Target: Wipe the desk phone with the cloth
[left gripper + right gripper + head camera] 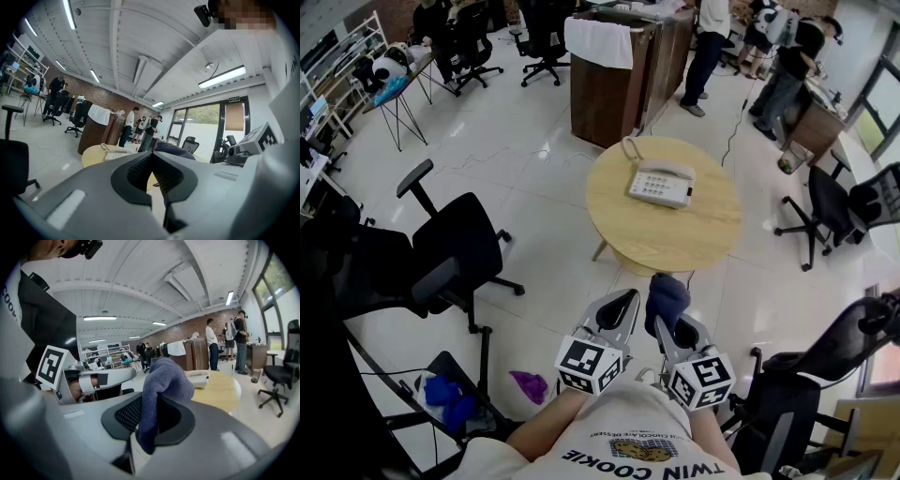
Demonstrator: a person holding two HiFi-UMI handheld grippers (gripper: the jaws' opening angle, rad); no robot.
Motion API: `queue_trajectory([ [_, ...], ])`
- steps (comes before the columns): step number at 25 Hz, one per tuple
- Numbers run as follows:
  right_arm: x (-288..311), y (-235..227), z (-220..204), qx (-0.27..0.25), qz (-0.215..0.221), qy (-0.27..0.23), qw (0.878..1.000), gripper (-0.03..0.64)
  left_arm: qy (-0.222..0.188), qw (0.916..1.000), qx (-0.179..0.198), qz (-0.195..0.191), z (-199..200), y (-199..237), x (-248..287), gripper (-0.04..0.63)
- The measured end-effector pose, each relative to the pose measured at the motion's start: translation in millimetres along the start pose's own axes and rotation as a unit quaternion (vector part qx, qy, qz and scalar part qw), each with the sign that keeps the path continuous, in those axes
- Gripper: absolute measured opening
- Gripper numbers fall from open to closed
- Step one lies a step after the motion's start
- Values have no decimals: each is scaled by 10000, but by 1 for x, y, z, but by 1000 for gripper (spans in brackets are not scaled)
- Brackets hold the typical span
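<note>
Right gripper (149,420) first: jaws clamped on the cloth (164,378). It's dark blue and pinched partway down, w/ a rounded bunch standing above the jaws and a short tail hanging between the pads. Left gripper (152,176): jaws closed together, pads meeting at the tips, nothing between them. Both are held low and close to the person's body, left just beside right, marker cubes toward the chest, tips pointing fwd at the table (703,239).

Phone (662,183) is white and sits on that round wooden table, a bit back of centre. Its handset is on the cradle along the far side, keypad facing up, and a coiled cord (628,147) loops off the back-left corner. Cloth and phone are well apart, no contact. In the head view the cloth sits just short of the table's near edge.

Outward now: the table stands on a glossy white tile floor (534,178). Black office chair (459,248) to the table's left, another chair (825,211) off to the right. Behind the table is a brown wooden counter (609,94) w/ a white sheet (598,42) draped over its top edge. People (708,47) stand past it, back right. Small purple scrap (528,384) lies on the floor nr the person's left side.
</note>
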State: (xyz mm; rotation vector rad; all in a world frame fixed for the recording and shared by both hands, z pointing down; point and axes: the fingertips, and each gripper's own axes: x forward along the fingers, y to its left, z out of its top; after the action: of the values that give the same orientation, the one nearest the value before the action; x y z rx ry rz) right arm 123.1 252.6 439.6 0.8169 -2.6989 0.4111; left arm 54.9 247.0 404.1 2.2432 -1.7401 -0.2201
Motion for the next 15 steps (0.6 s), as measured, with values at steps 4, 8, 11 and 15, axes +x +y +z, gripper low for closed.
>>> queue_trajectory([
  [4, 16, 6, 3, -18, -69, 24, 10000, 64, -51, 10000, 1, 75, 8, 26, -4, -8],
  [8, 26, -2, 7, 8, -153, 68, 9999, 64, -82, 9999, -44, 101, 11, 42, -1, -8],
  [11, 36, -18, 11, 70, -225, 73, 9997, 64, -3, 9999, -79, 127, 7, 51, 10, -8],
  [15, 56, -43, 19, 99, -231, 42, 9997, 64, 73, 9998, -26, 208, 6, 67, 33, -8],
])
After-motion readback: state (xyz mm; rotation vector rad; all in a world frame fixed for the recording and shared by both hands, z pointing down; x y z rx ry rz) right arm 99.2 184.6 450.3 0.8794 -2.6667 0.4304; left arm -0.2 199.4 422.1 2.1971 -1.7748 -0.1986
